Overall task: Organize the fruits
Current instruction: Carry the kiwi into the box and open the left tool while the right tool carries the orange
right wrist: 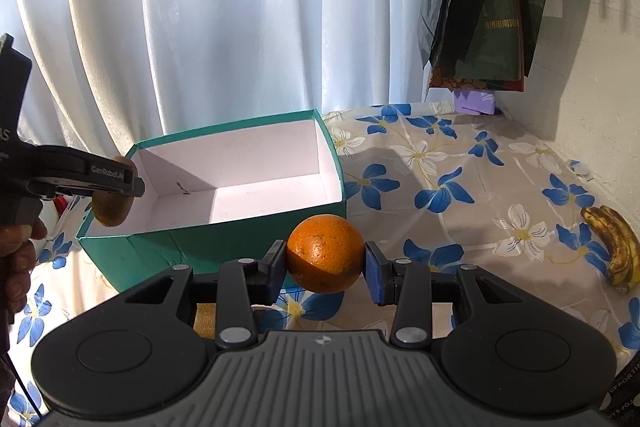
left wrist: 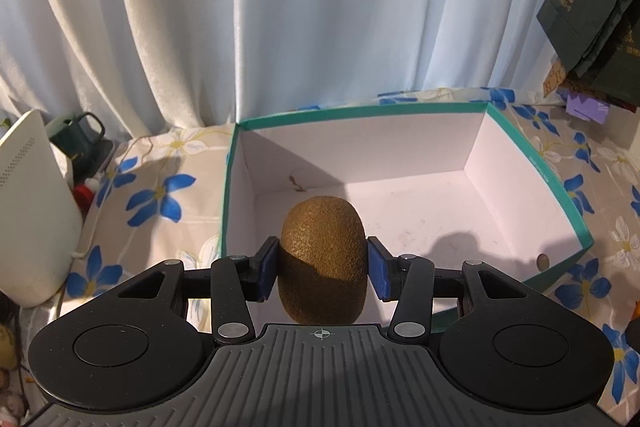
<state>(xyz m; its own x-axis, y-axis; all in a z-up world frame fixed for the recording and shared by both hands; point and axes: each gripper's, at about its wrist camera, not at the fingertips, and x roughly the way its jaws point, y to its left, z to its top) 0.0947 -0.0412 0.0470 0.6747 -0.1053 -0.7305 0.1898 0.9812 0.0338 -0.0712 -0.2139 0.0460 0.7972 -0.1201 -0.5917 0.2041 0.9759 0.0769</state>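
Where "GenRobot.AI" is printed along its finger, our left gripper clamps a fuzzy brown kiwi above the near-left corner of the teal box. Our right gripper pinches a glossy, speckled orange just outside that box's near-right corner.

"GenRobot.AI" printed on left claw arm
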